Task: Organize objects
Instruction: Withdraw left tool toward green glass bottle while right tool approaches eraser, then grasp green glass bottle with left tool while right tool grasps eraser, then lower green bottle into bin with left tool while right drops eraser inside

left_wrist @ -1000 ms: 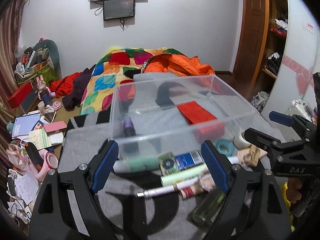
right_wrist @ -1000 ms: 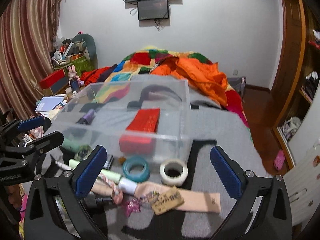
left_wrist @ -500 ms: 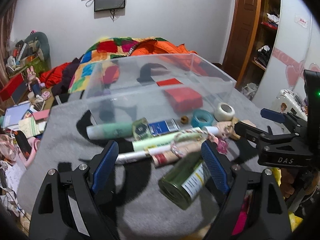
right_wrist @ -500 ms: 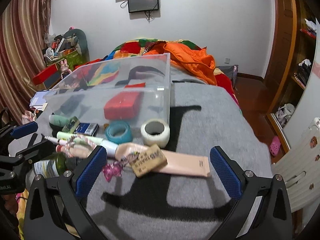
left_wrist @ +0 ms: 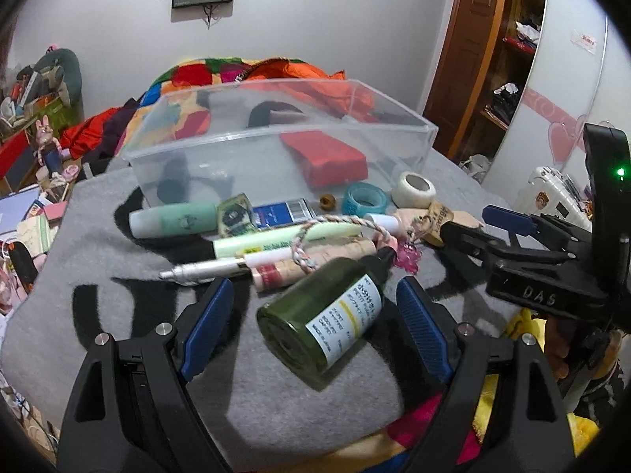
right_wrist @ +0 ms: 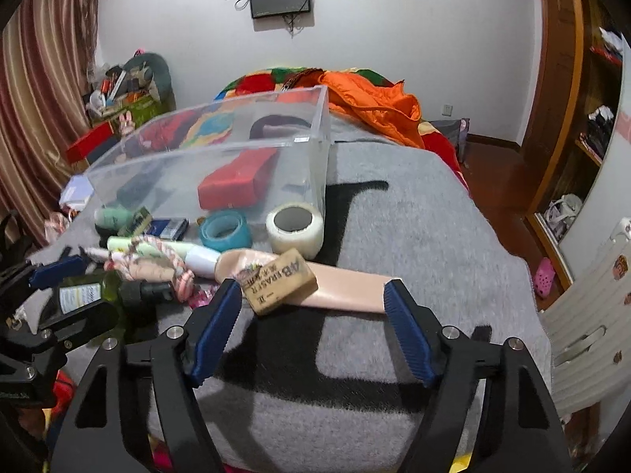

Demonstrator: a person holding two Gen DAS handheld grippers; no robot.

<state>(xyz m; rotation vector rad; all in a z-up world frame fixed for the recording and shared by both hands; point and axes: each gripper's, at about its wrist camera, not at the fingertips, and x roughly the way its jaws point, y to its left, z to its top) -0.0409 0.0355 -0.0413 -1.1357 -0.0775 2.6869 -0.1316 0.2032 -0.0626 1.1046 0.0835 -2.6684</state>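
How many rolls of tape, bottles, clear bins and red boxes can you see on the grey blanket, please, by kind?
Rolls of tape: 2, the teal roll and the white roll
Bottles: 1, the green bottle lying on its side
Clear bins: 1, the clear bin
Red boxes: 1, the red box inside the bin
Total: 5

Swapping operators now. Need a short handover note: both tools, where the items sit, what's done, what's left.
Left tool: open, straddling the green glass bottle with a white label, no pad contact visible.
Right tool: closing, no grip yet; the beige flat tube and tan abrasive block lie just ahead.
Done: red rectangular box is inside the clear plastic bin; a dark item there too.
Left: everything else is loose on the grey blanket in front of the bin, including the teal tape roll and white tape roll.
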